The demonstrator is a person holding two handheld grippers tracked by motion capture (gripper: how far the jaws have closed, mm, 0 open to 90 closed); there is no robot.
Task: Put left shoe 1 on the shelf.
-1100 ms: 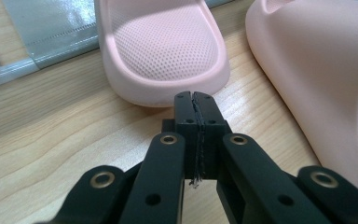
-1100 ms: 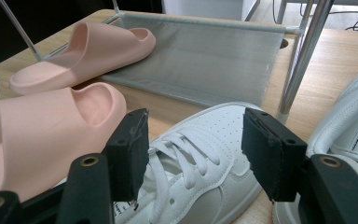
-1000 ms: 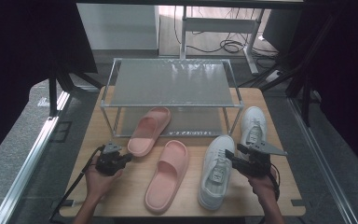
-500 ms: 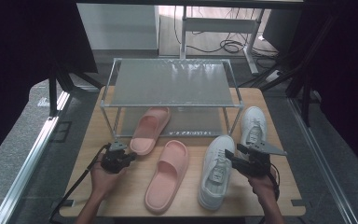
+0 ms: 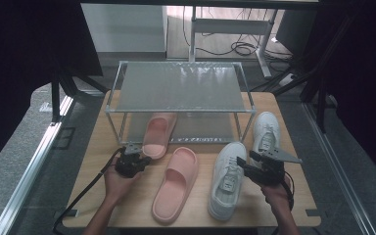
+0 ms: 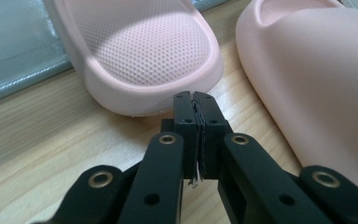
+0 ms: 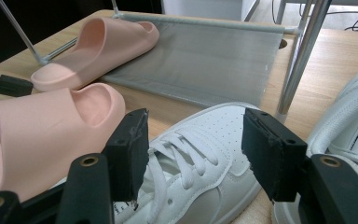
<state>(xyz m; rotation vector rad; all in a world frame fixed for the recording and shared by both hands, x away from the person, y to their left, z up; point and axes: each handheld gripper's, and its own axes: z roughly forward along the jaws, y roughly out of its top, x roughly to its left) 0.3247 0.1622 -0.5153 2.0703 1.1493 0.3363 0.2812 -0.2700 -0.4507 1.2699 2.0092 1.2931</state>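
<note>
Two pink slippers and two white sneakers lie on the wooden table (image 5: 293, 196). The far slipper (image 5: 157, 134) (image 6: 144, 51) rests half on the rack's lower shelf. The near slipper (image 5: 176, 183) (image 6: 317, 88) (image 7: 42, 135) lies in front of it. My left gripper (image 5: 144, 159) (image 6: 196, 100) is shut with nothing in it, its tip just short of the far slipper's heel. My right gripper (image 5: 240, 166) (image 7: 193, 149) stands open, its pads either side of the near sneaker's (image 5: 227, 178) (image 7: 191, 186) laces. The other sneaker (image 5: 266, 132) (image 7: 349, 135) lies to its right.
A metal two-shelf rack (image 5: 181, 88) with mesh shelves stands at the table's far half; its lower shelf (image 7: 205, 60) and thin legs (image 7: 298, 60) are close to the shoes. Cables trail from both grippers toward the near edge.
My left gripper has slid to the right and slightly forward, toward the far slipper's heel. The right gripper and all shoes have stayed put.
</note>
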